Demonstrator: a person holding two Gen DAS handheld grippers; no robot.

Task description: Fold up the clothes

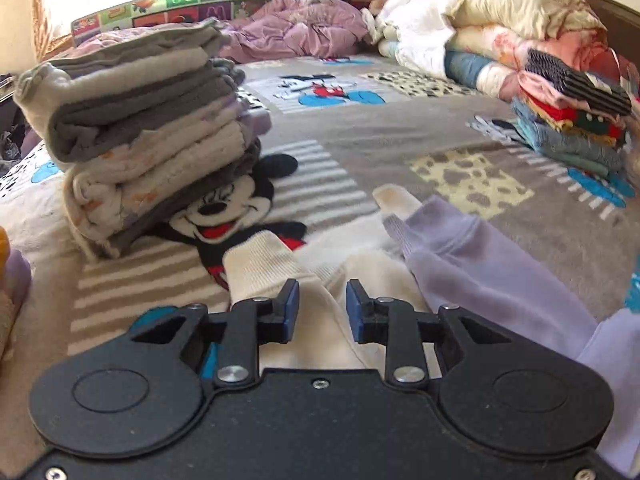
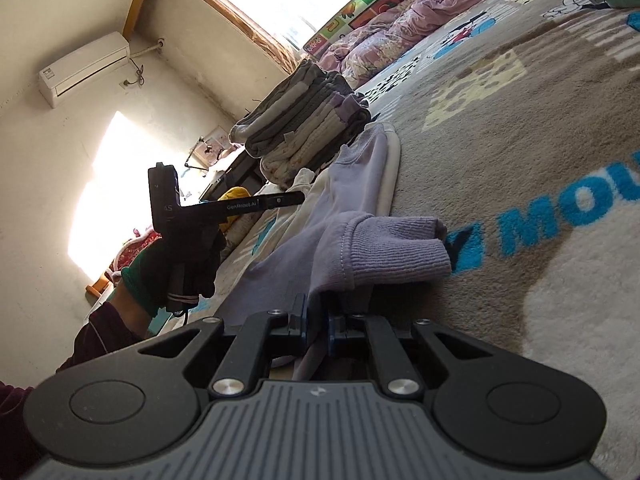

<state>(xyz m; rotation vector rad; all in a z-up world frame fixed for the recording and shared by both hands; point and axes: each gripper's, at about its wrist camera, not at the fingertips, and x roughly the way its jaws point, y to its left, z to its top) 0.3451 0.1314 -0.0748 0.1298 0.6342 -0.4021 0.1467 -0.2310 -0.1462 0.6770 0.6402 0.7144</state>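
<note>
Now, bed cover [image 1: 400,136]: a big cartoon blanket was spread flat over the bed, likely so clothes could be folded on it.
Folded pile [image 1: 140,128]: grey and cream clothes were stacked neatly at the left side, probably put there to keep the middle free.
Second pile [image 1: 568,120]: bright folded clothes were stacked at the right edge, well apart from the first pile.
Purple top [image 1: 480,264]: it was laid out long on the blanket, over a white garment [image 1: 272,268], near the grey pile.
Cuff [image 2: 400,248]: the ribbed sleeve end was lifted and bent over, likely so the sleeve could be folded in.
Right gripper [image 2: 316,320]: its jaws were closed tight on the purple cloth just below the cuff.
Left gripper [image 1: 322,304]: its jaws were partly apart, hung over the white cloth, with nothing pinched; a gap was seen at both pads.
Gloved hand [image 2: 192,256]: the left tool was held up by it, beside the top.
</note>
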